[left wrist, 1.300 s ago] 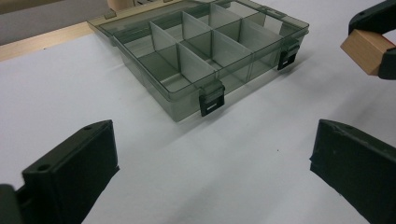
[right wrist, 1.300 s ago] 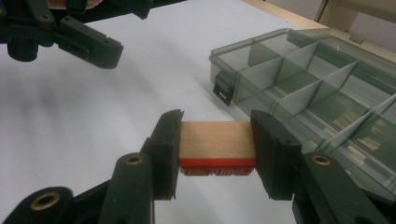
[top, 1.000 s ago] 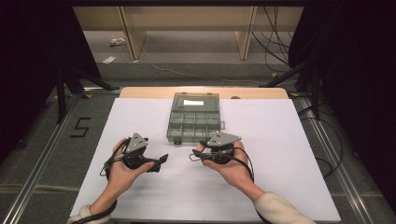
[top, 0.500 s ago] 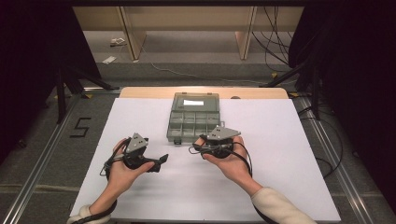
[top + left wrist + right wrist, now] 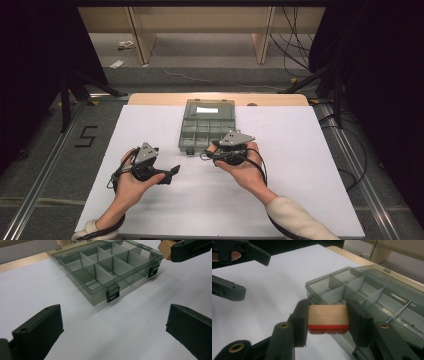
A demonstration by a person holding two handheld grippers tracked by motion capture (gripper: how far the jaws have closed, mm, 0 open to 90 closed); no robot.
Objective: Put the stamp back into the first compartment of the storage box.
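- Your right gripper (image 5: pixel 328 320) has its fingers (image 5: pixel 302 322) clamped on a small wooden block (image 5: pixel 328 315) with a red bottom edge, right at the near edge of the open compartment box (image 5: pixel 206 127).
- Your left gripper (image 5: pixel 170 174) sits near-left of the box, fingers (image 5: pixel 40 332) spread wide, nothing between them.
- The box sits on the white desk (image 5: pixel 300 150), toward the far side.

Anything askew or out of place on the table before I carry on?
Nothing stands out. The organizer box sits open and square with bare compartments, and the wooden stamp is held level in the right gripper.
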